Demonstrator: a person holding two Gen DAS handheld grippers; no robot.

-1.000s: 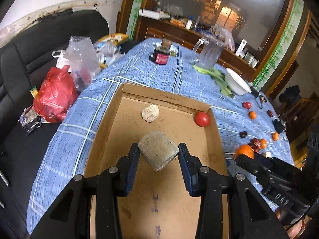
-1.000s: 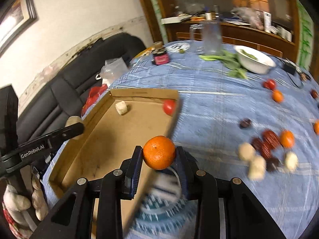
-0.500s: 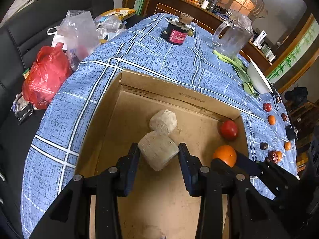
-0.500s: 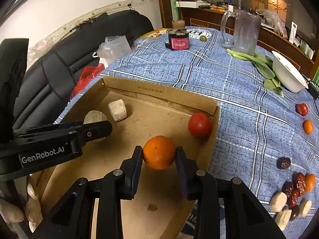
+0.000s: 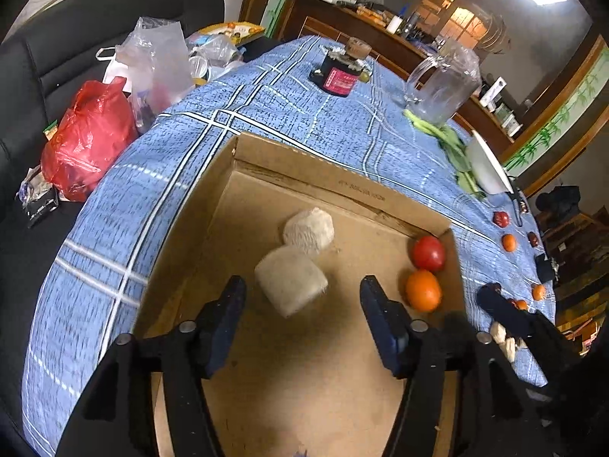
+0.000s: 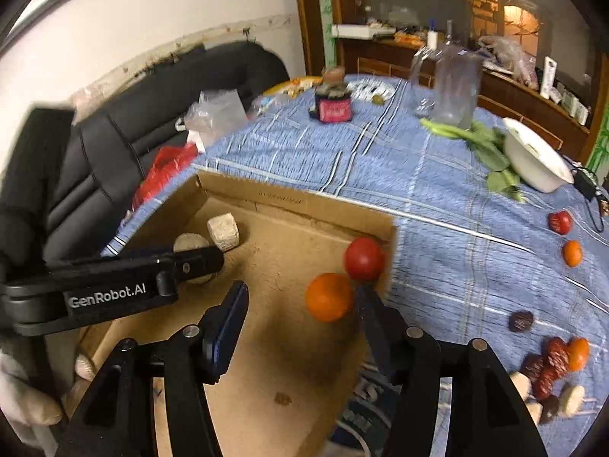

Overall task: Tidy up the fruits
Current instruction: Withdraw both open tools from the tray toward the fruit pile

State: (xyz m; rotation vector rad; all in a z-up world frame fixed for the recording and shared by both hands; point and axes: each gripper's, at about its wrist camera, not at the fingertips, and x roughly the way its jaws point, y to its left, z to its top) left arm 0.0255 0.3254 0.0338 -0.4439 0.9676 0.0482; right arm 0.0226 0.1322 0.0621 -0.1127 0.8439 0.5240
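Both tools, left tool (image 5: 298, 304) and right tool (image 6: 300, 306), tilted down over the cardboard box (image 5: 335, 182), jaws opening, nothing pinched.

Left gripper (image 5: 300, 295): black plastic frame, two angular arms, each ending in fingers (image 5: 226, 318) faced with dark blue pads. One round silver screw head sits on each arm near the pad, a second further back. Right gripper (image 6: 300, 316): same build, black frame, blue-faced fingers (image 6: 228, 323), silver screws in matching places. In the right wrist view the left unit's side arm carries white lettering "GenRobot.AI". A white glove (image 6: 26, 400) covers the hand gripping that unit.
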